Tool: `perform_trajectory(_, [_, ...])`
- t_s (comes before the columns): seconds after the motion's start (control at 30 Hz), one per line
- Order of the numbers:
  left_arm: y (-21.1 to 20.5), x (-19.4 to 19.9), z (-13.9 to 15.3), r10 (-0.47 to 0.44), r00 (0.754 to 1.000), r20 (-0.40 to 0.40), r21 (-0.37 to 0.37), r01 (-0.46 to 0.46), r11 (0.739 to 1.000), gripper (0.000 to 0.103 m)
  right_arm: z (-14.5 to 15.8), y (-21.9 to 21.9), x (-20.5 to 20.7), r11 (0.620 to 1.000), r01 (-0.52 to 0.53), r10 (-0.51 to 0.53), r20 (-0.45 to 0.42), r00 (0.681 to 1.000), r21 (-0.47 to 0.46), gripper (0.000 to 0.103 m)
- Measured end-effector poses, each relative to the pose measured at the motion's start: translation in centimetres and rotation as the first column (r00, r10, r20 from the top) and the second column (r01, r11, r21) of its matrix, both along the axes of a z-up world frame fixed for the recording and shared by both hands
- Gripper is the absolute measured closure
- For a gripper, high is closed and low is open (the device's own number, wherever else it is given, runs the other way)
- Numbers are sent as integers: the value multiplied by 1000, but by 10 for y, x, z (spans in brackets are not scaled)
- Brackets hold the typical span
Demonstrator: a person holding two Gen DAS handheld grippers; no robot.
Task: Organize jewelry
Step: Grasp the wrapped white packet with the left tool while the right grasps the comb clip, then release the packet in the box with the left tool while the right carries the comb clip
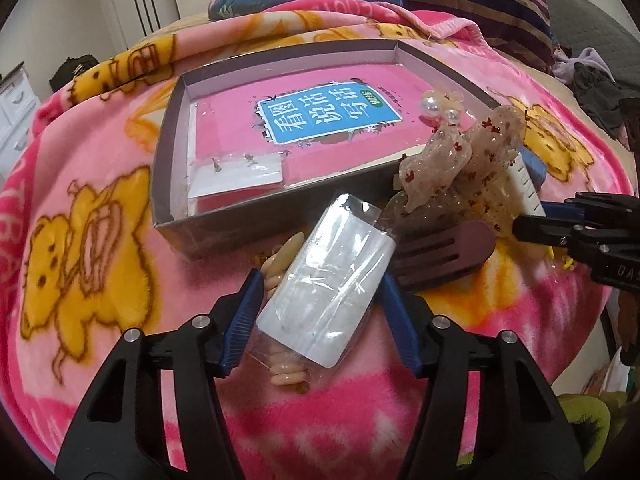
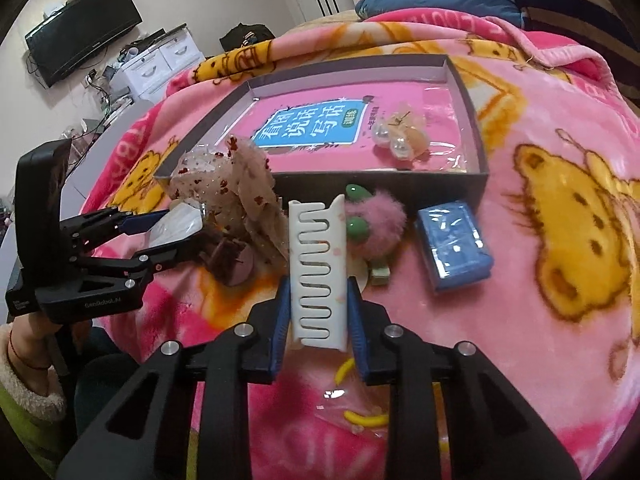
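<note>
- Looking along the left gripper, I saw its blue pads closed against the sides of a clear packet with a white card inside, lying on the pink blanket just in front of the box.
- Beige beads showed under that packet only in this view, as did a card of small earrings in the box's near corner.
- From the right wrist, the right gripper was clamped on a white comb clip, pads pressing both long edges.
- Only that view showed a pink fluffy clip, a blue case and yellow bands on the blanket.
- Both views showed the pearl hairpiece lying in the box on the pink book, and a sheer bow beside the box's front wall.
</note>
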State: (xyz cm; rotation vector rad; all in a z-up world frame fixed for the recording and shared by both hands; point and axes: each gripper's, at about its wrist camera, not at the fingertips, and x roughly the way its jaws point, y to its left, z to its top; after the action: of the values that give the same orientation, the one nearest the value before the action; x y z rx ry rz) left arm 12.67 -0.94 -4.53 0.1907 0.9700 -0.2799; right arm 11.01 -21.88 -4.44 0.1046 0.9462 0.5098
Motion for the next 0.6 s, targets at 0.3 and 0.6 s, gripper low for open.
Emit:
perform_trajectory(0.3, [16,-7,5,45,999,2,-57,-45,997,66,5,-24,-7,999,33,-33,4,999,35,77])
perform_trajectory(0.6, [27,-18,10,69,998,8,-109,-67,992,73,13,-46,-18,994,76,-77,16,997,79,77])
